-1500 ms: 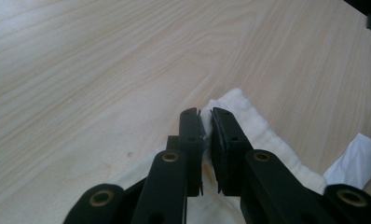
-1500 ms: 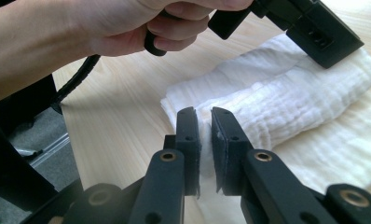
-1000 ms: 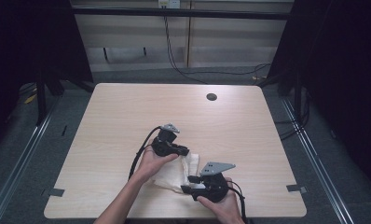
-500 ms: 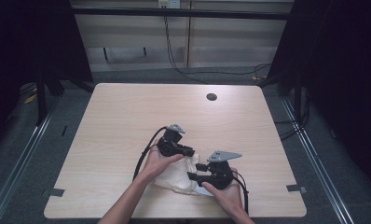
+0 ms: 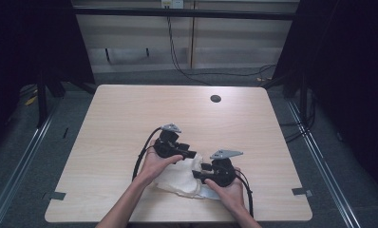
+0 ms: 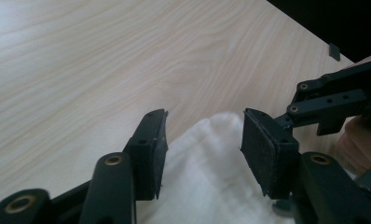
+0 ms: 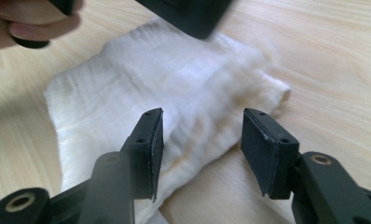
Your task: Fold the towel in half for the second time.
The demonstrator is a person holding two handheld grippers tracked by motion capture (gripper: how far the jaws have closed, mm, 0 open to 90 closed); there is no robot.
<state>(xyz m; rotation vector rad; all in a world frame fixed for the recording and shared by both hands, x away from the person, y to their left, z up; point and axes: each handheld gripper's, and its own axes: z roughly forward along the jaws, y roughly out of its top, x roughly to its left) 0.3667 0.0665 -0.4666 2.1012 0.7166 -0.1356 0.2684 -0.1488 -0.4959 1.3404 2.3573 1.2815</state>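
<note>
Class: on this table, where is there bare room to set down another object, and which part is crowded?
Free: the table from its far edge, around the dark round hole, and both side strips. Crowded: near middle, where the white cloth lies between both hand-held grippers, left and right.

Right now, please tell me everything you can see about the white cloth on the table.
The white cloth is soft, ribbed-looking fabric, loosely folded and rumpled, lying flat on the wooden table near its front edge. One end looks rolled. It lies between both hands; the left gripper and right gripper hover open over it, neither gripping.
</note>
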